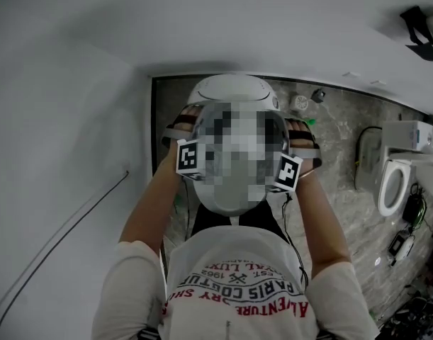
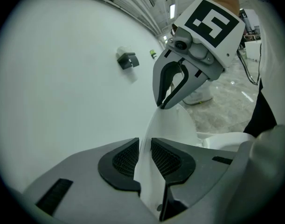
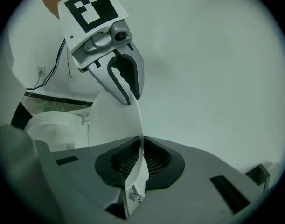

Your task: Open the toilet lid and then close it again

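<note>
- Toilet lid (image 2: 170, 125) is lifted off the seat (image 3: 49, 125) and stands steeply, with its free edge up between the two grippers and the white wall (image 2: 63, 78) behind it.
- In the head view we look down over our arms to the toilet (image 1: 230, 89). A mosaic patch covers the place of the lid there, so we read the lid from the two gripper views.
- The right gripper (image 3: 142, 146) has its jaws clamped on the thin edge of the lid, and both pads lie flat against it.
- The left gripper (image 2: 145, 146) also has the lid's edge between its jaws, but these stand wider apart. We judge that they sit loosely around the edge rather than pressing on it.
- We judge the first half of the task, the opening, as mostly done, because the seat is uncovered. We cannot tell if the lid has reached its full open rest against the back of the toilet.
- The second half is left: we have to bring the lid down onto the seat and then let it go.
- From these views alone we cannot say whether the lid is on its way up or down.
</note>
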